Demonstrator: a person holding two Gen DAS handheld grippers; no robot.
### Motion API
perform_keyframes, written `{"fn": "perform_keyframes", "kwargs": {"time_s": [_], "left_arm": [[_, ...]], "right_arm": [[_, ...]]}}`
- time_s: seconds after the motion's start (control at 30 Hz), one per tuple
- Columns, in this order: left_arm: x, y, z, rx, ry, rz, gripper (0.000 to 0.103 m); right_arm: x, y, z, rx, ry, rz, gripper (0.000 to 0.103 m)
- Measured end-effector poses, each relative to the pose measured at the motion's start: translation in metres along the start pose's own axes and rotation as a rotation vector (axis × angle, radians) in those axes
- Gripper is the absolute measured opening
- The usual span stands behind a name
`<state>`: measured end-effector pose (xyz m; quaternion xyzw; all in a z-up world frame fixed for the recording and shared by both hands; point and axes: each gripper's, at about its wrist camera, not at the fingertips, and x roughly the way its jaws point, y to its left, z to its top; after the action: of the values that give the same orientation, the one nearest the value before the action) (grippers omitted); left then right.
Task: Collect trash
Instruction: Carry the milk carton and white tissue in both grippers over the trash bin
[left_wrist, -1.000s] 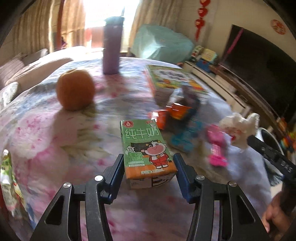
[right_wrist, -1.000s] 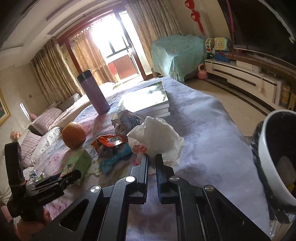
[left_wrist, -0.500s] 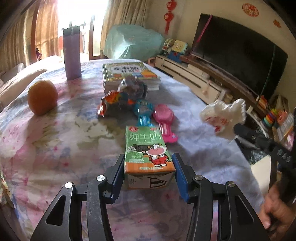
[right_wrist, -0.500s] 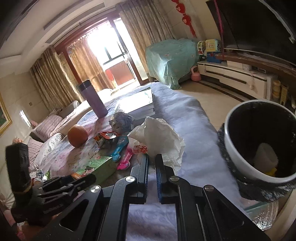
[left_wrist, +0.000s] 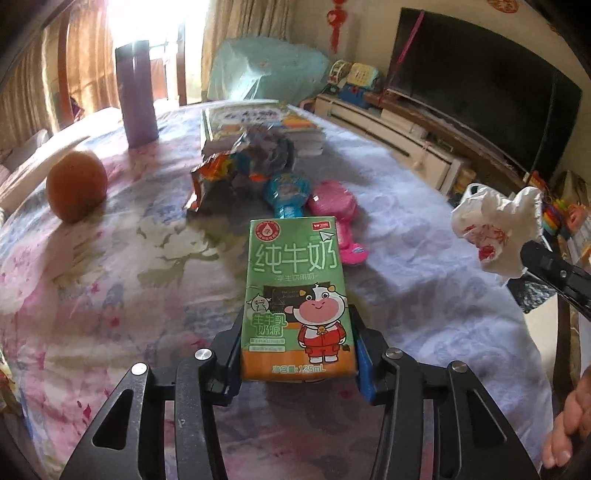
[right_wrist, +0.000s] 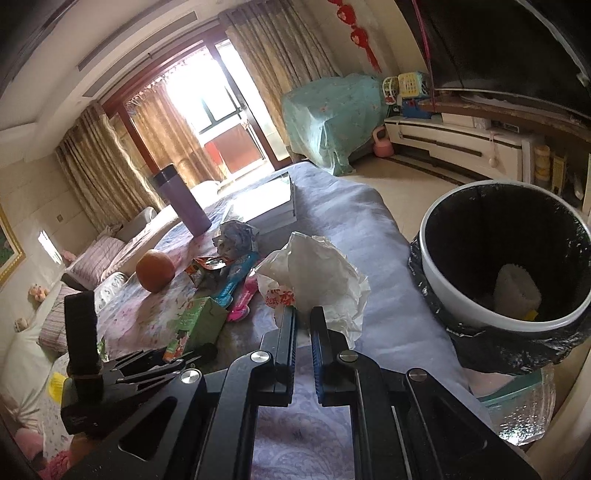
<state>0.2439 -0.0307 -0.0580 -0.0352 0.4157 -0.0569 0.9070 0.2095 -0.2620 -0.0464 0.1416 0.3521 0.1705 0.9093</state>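
Note:
A green milk carton (left_wrist: 295, 280) with a cartoon cow is clamped between the pads of my left gripper (left_wrist: 297, 332), held just above the floral tablecloth. In the right wrist view the same carton (right_wrist: 195, 325) shows at lower left. My right gripper (right_wrist: 303, 314) is shut on a crumpled white paper wrapper (right_wrist: 314, 269) with red print, near the table's right edge. That wrapper (left_wrist: 495, 225) hangs at the right of the left wrist view. A white bin (right_wrist: 436, 284) with a black liner stands beside the table, to the right of the wrapper.
On the table lie an orange (left_wrist: 75, 190), a purple flask (left_wrist: 136, 96), a stack of books (left_wrist: 258, 122), crumpled snack wrappers (left_wrist: 236, 166), and a blue (left_wrist: 286, 192) and a pink toy (left_wrist: 336, 206). A TV (left_wrist: 480, 85) stands on a low cabinet at the right.
Both grippers have carried their loads sideways toward the table edge by the bin. The bin has come fully into the right wrist view and looks larger.

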Motion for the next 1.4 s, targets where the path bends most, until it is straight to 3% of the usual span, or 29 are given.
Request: {"fn": "perform_keyframes", "kwargs": {"time_s": [0.6, 1.4], "left_arm": [[-0.015, -0.069, 0.011, 0.105, 0.007, -0.162, 0.047], [0.016, -0.140, 0.045, 0.226, 0.022, -0.232, 0.047]], "right_arm": [[-0.048, -0.051, 0.002, 0.066, -0.067, -0.070, 0.007], [-0.081, -0.114, 0.010, 0.148, -0.127, -0.163, 0.007]]}}
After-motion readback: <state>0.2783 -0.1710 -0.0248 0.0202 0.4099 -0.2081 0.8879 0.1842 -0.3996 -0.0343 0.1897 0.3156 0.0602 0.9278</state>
